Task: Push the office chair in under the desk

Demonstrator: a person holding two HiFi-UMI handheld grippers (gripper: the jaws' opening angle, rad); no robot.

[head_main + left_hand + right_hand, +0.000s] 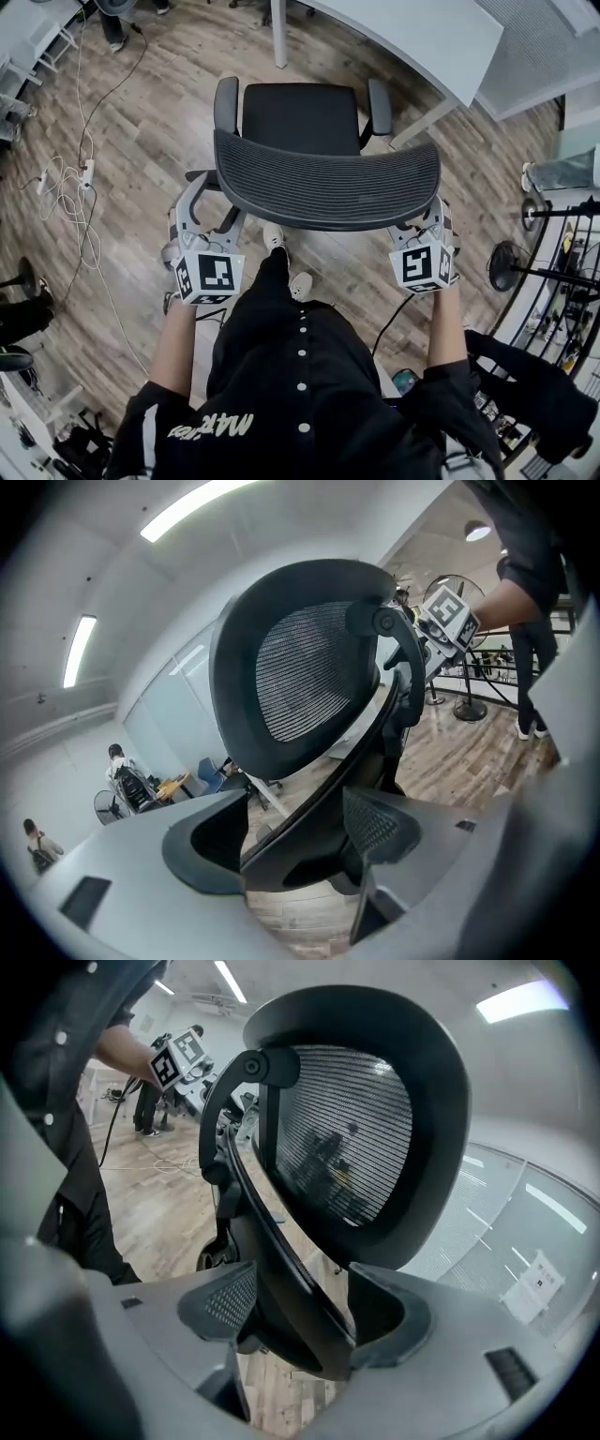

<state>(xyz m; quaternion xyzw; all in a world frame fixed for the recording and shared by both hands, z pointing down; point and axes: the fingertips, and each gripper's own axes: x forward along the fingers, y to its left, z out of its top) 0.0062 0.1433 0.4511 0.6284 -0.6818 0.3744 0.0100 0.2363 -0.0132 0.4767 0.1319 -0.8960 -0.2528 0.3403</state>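
Now: grip made, push not yet begun; office chair (300,117) stands facing desk (412,37), seat front near desk edge, not under it; left gripper (208,208) and right gripper (427,225) each pinch one side of backrest (328,183), jaws closed on frame strut; next move, by judgement: even fwd push w/ both arms, right armrest (380,105) steered clear of desk leg (424,120).

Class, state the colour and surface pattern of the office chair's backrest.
The backrest is black fine mesh, clearest in the right gripper view.
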